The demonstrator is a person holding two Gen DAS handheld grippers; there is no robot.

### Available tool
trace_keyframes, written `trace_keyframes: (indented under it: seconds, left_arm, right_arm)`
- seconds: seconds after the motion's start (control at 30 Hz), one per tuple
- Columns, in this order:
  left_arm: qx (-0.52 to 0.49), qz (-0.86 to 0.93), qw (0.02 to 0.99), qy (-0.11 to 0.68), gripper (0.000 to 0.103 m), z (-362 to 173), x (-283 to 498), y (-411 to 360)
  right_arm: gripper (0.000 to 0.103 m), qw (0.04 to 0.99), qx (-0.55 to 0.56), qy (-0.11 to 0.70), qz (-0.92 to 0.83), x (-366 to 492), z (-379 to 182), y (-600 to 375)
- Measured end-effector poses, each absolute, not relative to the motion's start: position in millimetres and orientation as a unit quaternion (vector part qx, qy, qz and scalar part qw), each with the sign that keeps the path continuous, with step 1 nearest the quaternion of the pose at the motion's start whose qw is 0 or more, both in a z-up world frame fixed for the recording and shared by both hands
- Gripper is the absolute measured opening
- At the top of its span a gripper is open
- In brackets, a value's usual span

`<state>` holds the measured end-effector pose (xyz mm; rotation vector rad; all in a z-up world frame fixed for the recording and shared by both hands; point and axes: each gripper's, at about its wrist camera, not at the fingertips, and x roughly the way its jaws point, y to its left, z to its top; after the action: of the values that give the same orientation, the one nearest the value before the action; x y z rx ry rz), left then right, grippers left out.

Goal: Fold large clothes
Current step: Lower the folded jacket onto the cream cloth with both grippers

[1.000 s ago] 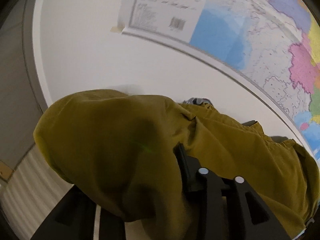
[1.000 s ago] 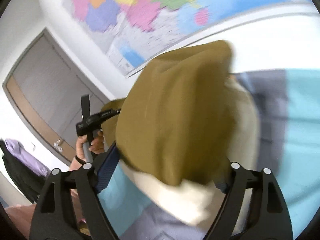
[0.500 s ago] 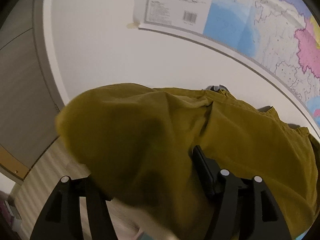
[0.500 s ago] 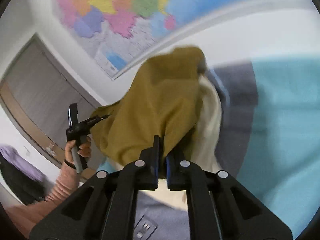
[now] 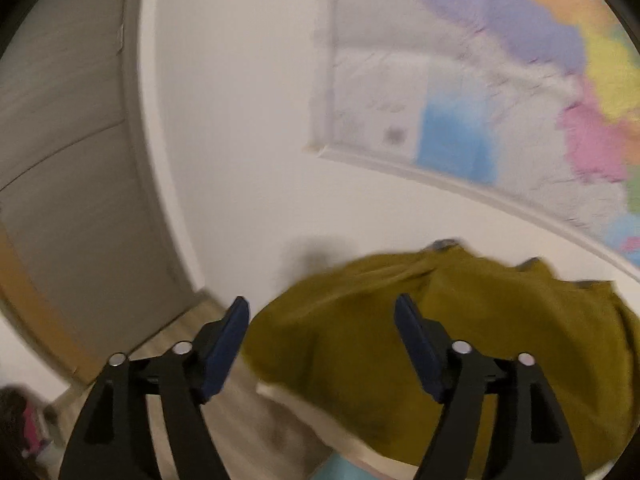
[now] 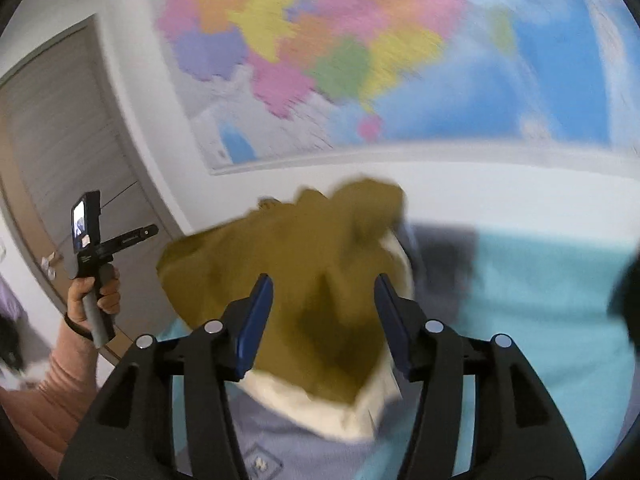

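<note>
An olive-green garment [image 5: 460, 336] lies bunched on top of a cream garment [image 5: 372, 454]. In the right wrist view the olive garment [image 6: 304, 264] sits on the cream one [image 6: 320, 408], which rests on a lavender cloth [image 6: 272, 448]. My left gripper [image 5: 322, 320] is open and empty, held above the olive garment's left edge. My right gripper [image 6: 324, 300] is open and empty, just above the pile. The left gripper also shows in the right wrist view [image 6: 94, 256], held in a hand.
A light blue surface [image 6: 532, 312] lies under and right of the pile. A white wall with a coloured map [image 5: 500, 112] stands behind. A grey door [image 5: 68, 184] is at the left, with wood flooring below it.
Both grippers have let go of the olive garment and opened. It has dropped onto the pile, and both grippers have pulled back and up from it.
</note>
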<state>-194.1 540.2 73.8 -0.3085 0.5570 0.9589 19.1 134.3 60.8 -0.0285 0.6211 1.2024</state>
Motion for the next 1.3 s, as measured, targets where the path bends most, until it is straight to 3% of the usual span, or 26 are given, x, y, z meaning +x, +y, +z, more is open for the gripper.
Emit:
trace_keyframes:
  seconds: [0.1, 0.17, 0.27, 0.37, 0.5, 0.87, 1.07, 1.3]
  left_arm:
    - [-0.151, 0.402, 0.865, 0.261, 0.077, 77, -188, 525]
    - [-0.154, 0.361, 0.879, 0.271, 0.078, 71, -179, 514]
    - [-0.163, 0.318, 0.890, 0.283, 0.077, 55, -163, 499]
    - [-0.168, 0.293, 0.894, 0.294, 0.077, 38, -153, 485]
    - [-0.140, 0.297, 0.895, 0.302, 0.077, 25, -141, 468]
    - [-0.079, 0.288, 0.908, 0.292, 0.083, 31, -134, 419]
    - [-0.094, 0.271, 0.900, 0.329, 0.085, 2, -115, 419]
    - [-0.085, 0.286, 0.898, 0.324, 0.085, 7, -119, 410]
  right_arm:
    - [0.047, 0.764, -0.025, 0.299, 0.571, 29, 59, 170]
    - [0.037, 0.763, -0.034, 0.318, 0.562, 39, 49, 186]
    - [0.035, 0.755, -0.037, 0.383, 0.531, 66, 12, 201]
    - [0.035, 0.741, -0.018, 0.421, 0.523, 75, -21, 194]
    - [0.038, 0.746, -0.027, 0.411, 0.523, 69, -15, 184]
    - [0.047, 0.748, -0.077, 0.312, 0.581, 15, 25, 175]
    - [0.047, 0.725, -0.091, 0.364, 0.578, 13, -22, 201]
    - [0.049, 0.726, -0.076, 0.355, 0.584, 9, -10, 185]
